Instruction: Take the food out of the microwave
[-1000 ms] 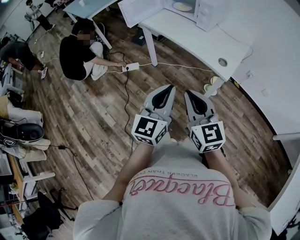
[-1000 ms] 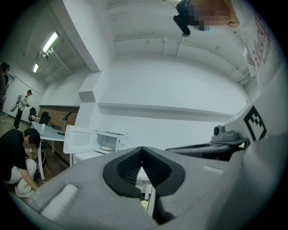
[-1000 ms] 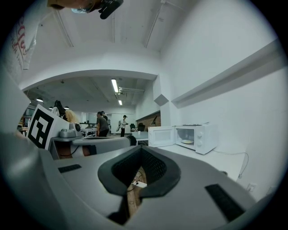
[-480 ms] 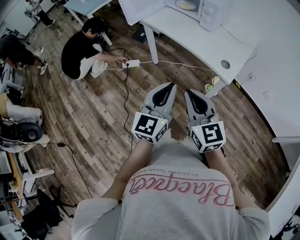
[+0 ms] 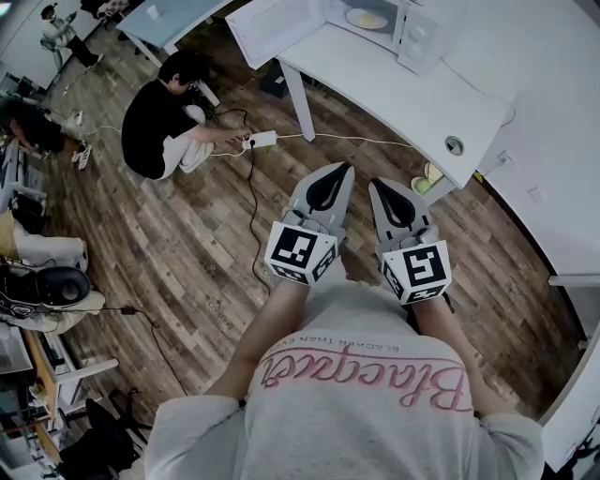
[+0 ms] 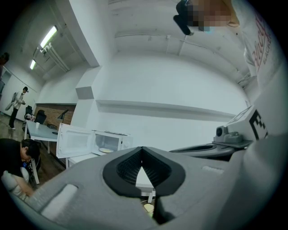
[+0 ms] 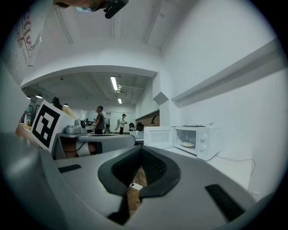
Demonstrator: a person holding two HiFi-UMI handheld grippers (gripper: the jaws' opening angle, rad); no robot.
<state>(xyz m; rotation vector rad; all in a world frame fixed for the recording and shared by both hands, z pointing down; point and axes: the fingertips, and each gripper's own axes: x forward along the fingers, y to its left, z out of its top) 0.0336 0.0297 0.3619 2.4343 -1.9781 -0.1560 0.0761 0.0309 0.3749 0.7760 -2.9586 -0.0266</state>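
The person has stepped closer to the open microwave [image 5: 398, 28] on the white table [image 5: 403, 98], but the plate of food [image 5: 366, 17] inside is far from the left gripper [image 5: 337, 173] and right gripper [image 5: 377, 187], both shut tight on nothing.

**Head view.** Pink script lettering [image 5: 361, 386] runs across the person's grey shirt [image 5: 309, 441], upside down to me. I read it as "Blacques", the last letters uncertain. A line of small dark capitals [image 5: 342, 345] beside it is too fine for me to read. The cube [image 5: 300, 253] of the left gripper [image 5: 338, 171] and the cube [image 5: 415, 270] of the right gripper [image 5: 377, 186] carry black-and-white square markers, which are coded patterns.

**Gripper views.** The same script shows at the frame edge, cut off and unreadable.
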